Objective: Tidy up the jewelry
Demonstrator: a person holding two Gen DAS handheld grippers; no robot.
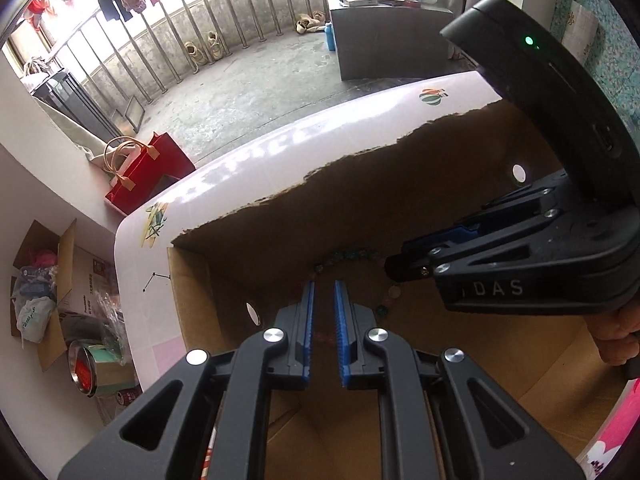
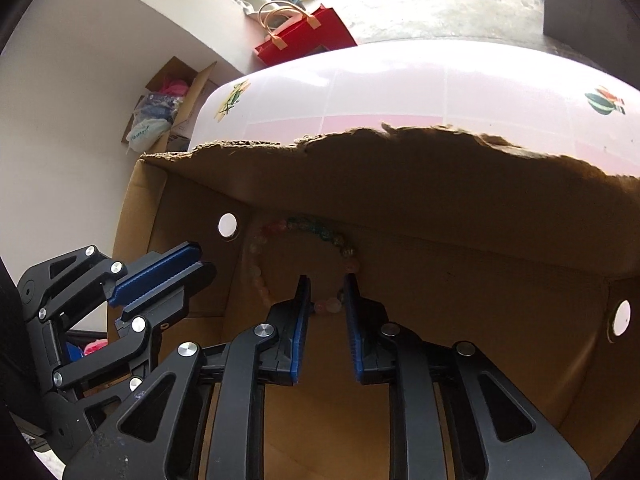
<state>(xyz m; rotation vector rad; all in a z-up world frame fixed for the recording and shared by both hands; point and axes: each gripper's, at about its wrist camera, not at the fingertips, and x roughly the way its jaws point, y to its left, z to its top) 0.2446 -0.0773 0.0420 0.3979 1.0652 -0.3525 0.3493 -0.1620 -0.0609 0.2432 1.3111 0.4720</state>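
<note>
One bracelet of round glass beads [image 2: 304, 256], pink and pale along its left and near arc and teal-green along its far arc, lies as a loop on the floor of a single open brown cardboard box [image 2: 460, 240], close against the far wall near the far left corner. The box has a ragged torn far rim and three round holes punched in its walls, two seen in the right wrist view and one more in the left wall in the left wrist view.

Two claws point steeply down into the box. The right claw [image 2: 326, 308], black with blue ribbed pads, stands a little spread, its tips straddling the near pink beads of the loop without pressing them. The left claw [image 1: 324, 312] is drawn nearly together with only a narrow slit between its pads, and nothing is pinched there; it hangs just left of the bracelet.

The box sits on a glossy pale pink tabletop [image 2: 400, 92] printed with two small colourful motifs. Beyond it lies a bare concrete floor [image 1: 240, 80] with one red paper gift bag [image 1: 148, 176] with tan handles, a second open carton stuffed with cloth and plastic bags [image 1: 40, 280] by the white wall, a grey cabinet [image 1: 384, 40] carrying clutter, metal railing bars and hanging laundry
</note>
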